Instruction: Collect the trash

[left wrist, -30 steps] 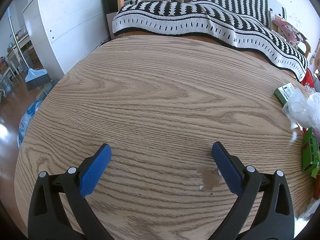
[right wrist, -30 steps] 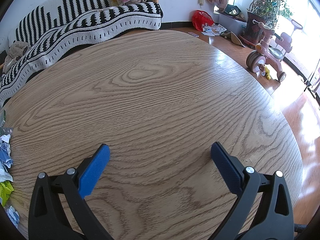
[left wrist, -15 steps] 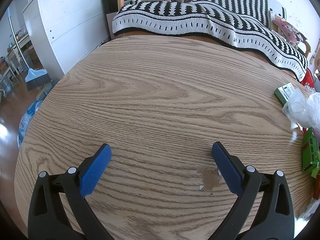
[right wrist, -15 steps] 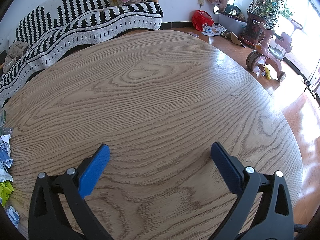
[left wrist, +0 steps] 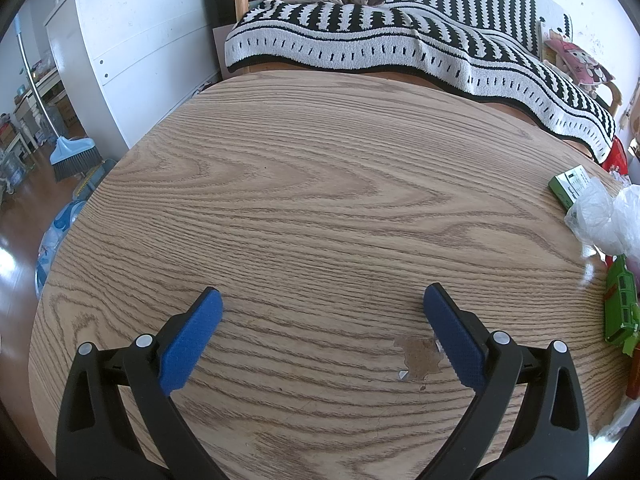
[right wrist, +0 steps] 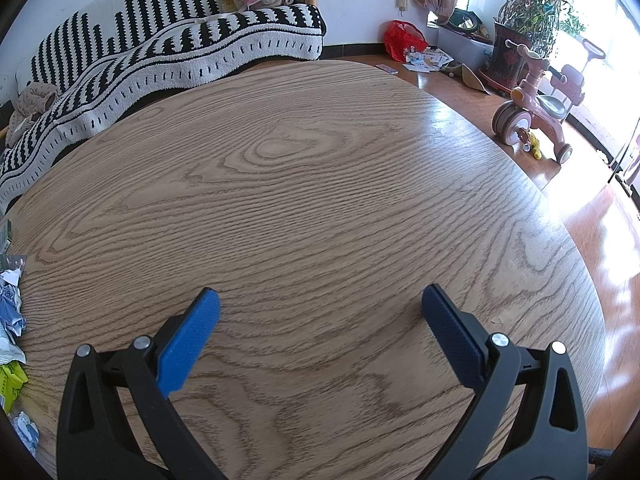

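Trash lies at the right edge of the left wrist view: a crumpled clear plastic bag (left wrist: 604, 216), a green and white carton (left wrist: 570, 186) behind it, and green packaging (left wrist: 620, 312) nearer. My left gripper (left wrist: 320, 300) hovers open over the wooden table (left wrist: 320, 184), well left of that pile, with nothing between its blue pads. A chipped brown patch (left wrist: 420, 358) marks the tabletop by its right finger. In the right wrist view, crumpled wrappers (right wrist: 10, 320) sit at the far left edge. My right gripper (right wrist: 320, 300) is open and holds nothing.
A sofa under a black-and-white striped blanket (left wrist: 400, 40) stands behind the table. A white dresser (left wrist: 132, 52) and a broom (left wrist: 74, 156) are at the left. On the floor to the right are a pink tricycle (right wrist: 536, 108), a red bag (right wrist: 404, 38) and potted plants (right wrist: 532, 12).
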Available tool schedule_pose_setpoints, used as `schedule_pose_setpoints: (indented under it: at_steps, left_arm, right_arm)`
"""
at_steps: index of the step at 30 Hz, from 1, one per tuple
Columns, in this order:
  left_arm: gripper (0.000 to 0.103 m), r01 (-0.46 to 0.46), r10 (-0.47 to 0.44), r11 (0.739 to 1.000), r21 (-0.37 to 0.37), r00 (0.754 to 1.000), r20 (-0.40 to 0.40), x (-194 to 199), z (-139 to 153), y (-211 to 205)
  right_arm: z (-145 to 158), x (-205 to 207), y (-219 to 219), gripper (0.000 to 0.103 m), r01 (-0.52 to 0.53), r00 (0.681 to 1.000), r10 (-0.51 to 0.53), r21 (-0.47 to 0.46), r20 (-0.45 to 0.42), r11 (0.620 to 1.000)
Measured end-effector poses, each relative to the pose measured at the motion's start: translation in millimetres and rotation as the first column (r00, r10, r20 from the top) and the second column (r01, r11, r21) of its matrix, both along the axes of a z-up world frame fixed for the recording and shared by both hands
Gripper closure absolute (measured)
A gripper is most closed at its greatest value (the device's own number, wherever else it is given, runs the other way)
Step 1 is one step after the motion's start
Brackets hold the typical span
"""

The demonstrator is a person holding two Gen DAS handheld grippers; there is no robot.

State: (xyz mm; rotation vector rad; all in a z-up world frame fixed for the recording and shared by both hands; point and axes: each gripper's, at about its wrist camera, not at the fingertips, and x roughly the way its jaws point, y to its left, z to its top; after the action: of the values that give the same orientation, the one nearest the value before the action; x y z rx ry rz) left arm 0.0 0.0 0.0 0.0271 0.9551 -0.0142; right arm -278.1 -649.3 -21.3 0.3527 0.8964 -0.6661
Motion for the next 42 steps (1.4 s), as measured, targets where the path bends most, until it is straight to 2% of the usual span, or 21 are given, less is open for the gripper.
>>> schedule_pose_setpoints:
  at_steps: [38, 41, 42]
  left_arm:
    - [0.006, -0.002, 0.002, 1.0, 0.0, 1.0, 0.001, 3, 0, -2]
    - [0.006, 0.016, -0.016, 1.0, -0.005, 0.999, -0.04, 3, 3, -9]
    - [0.006, 0.03, -0.032, 0.999, -0.03, 0.998, -0.048, -2, 6, -11]
  right_arm:
    - [1, 3, 6, 0.005, 0.022, 1.0, -0.022, 0.002, -0.001, 1.0]
    - [3, 2, 23, 0.005, -0.01, 1.0, 0.01, 0.019, -0.019, 1.0]
    - [3, 4, 32, 0.006, -0.014, 1.0, 0.015, 0.024, -0.019, 1.0]
